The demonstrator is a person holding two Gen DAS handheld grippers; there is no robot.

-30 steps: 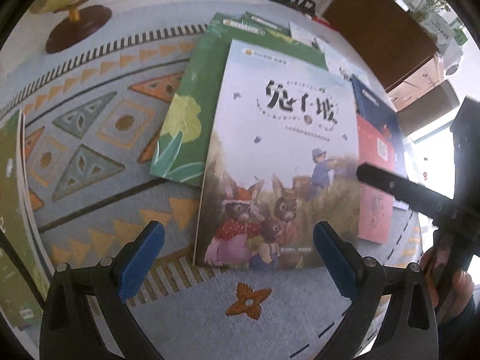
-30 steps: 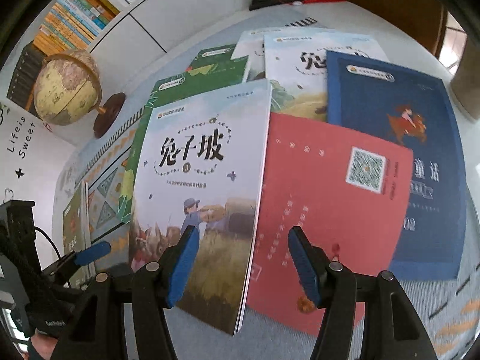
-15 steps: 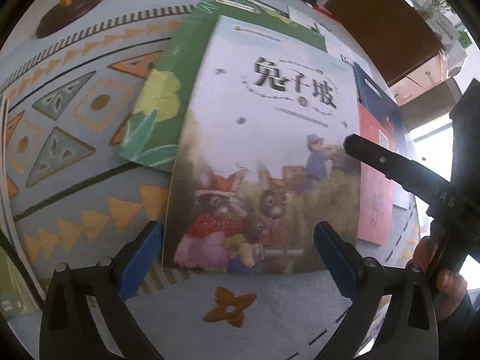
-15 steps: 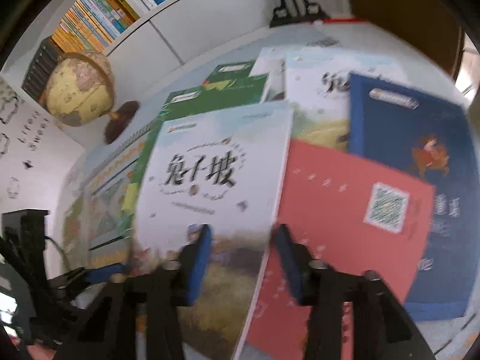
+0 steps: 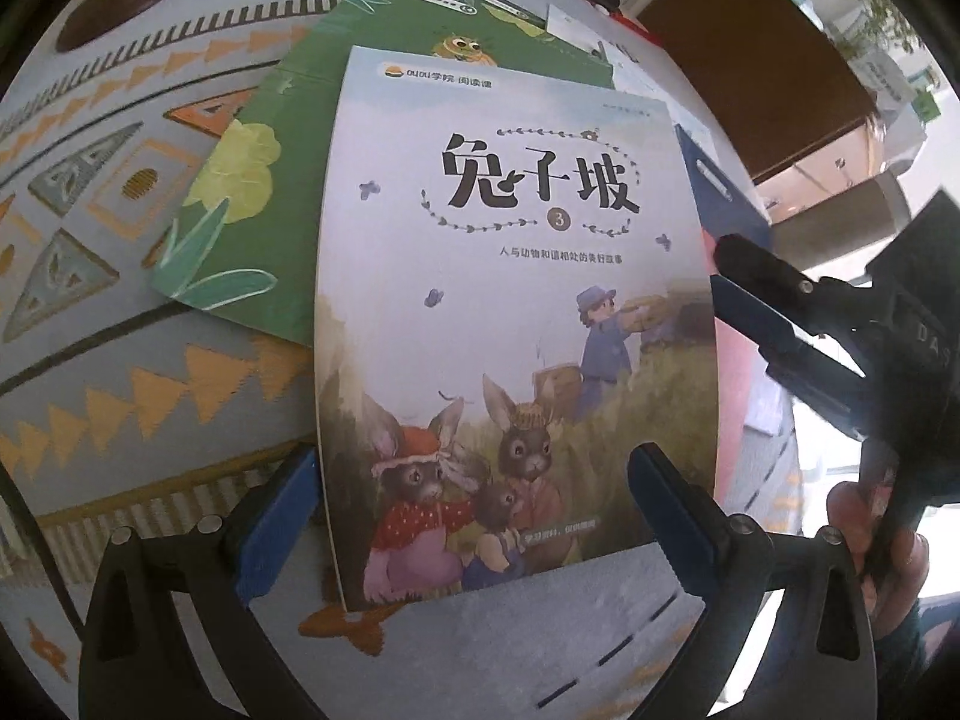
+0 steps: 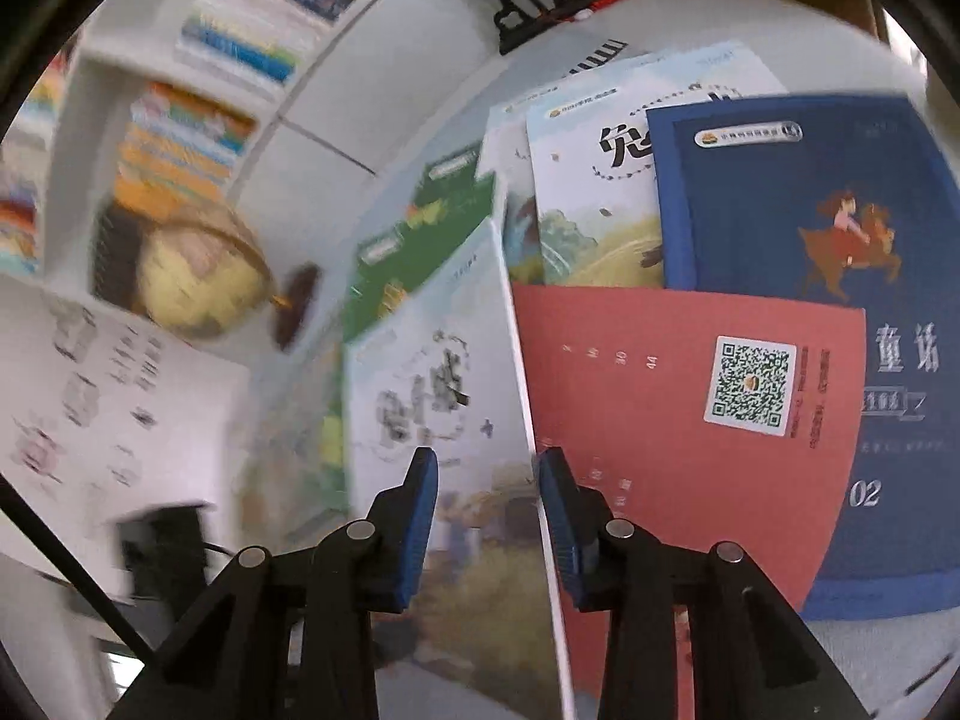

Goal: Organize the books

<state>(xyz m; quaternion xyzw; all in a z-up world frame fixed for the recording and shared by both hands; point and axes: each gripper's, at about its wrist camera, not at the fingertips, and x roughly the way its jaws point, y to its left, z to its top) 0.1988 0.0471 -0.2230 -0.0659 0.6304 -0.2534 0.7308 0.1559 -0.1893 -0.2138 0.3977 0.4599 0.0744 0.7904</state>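
A pale book with rabbits on its cover [image 5: 510,300] lies on top of a spread of books on the rug, its right edge lifted and the cover bowed. My left gripper [image 5: 474,516] is open, its blue pads wide apart on either side of the book's lower edge, not pressing it. My right gripper [image 5: 738,282] comes in from the right at that raised edge. In the right wrist view the rabbit book [image 6: 432,408] is blurred. Its edge runs up between the right gripper's [image 6: 486,480] narrowed jaws, close to the right pad, with a gap still left.
A green book [image 5: 270,180] lies under the rabbit book. A red book [image 6: 660,420], a blue one [image 6: 810,210] and another pale one [image 6: 588,192] fan out to the right. A globe [image 6: 198,276], bookshelves [image 6: 180,138] and a black stand [image 6: 528,0] are behind. A hand [image 5: 876,528] holds the right gripper.
The right gripper's jaws narrowed, and it rolled and moved onto the rabbit book's right edge, which has lifted. The left gripper came closer to the book's lower edge, still open.
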